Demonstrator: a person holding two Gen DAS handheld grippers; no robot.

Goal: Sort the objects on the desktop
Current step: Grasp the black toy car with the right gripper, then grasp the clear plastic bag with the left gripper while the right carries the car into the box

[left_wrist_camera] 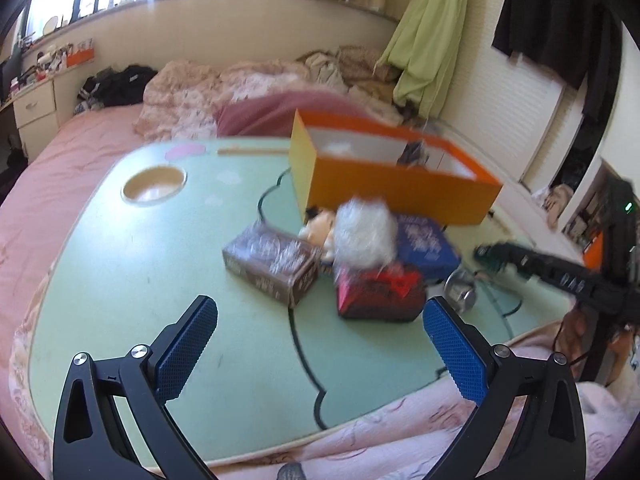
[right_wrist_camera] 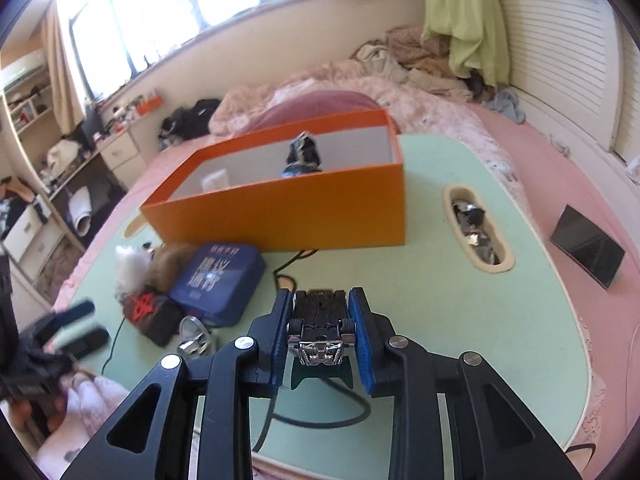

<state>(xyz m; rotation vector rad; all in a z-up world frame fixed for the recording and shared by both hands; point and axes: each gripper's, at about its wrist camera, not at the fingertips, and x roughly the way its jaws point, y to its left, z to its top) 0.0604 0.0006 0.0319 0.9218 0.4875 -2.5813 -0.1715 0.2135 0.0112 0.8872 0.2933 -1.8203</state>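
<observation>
As seen from the left wrist, the left claw (left_wrist_camera: 320,336) hangs with its blue pads spread wide and nothing between them, above the pale green worktop (left_wrist_camera: 132,264) that rests on a pink bed (left_wrist_camera: 60,152). Ahead of it lies a cluster of objects: a brown box (left_wrist_camera: 272,265), a red and black box (left_wrist_camera: 380,290), a white fluffy ball (left_wrist_camera: 364,236), a blue book (left_wrist_camera: 426,244) and a small metal item (left_wrist_camera: 460,290). Behind them stands an open orange box (left_wrist_camera: 400,192). At the right edge the right claw (left_wrist_camera: 504,254) shows only as a dark blur. From the right wrist, the right claw (right_wrist_camera: 320,324) is pressed onto a black toy car (right_wrist_camera: 319,320), pinching it by its sides above the worktop (right_wrist_camera: 460,320). Beyond stands the orange box (right_wrist_camera: 300,216), with a dark item (right_wrist_camera: 303,154) inside; the blue book (right_wrist_camera: 218,276) and red and black box (right_wrist_camera: 154,314) lie to the left.
</observation>
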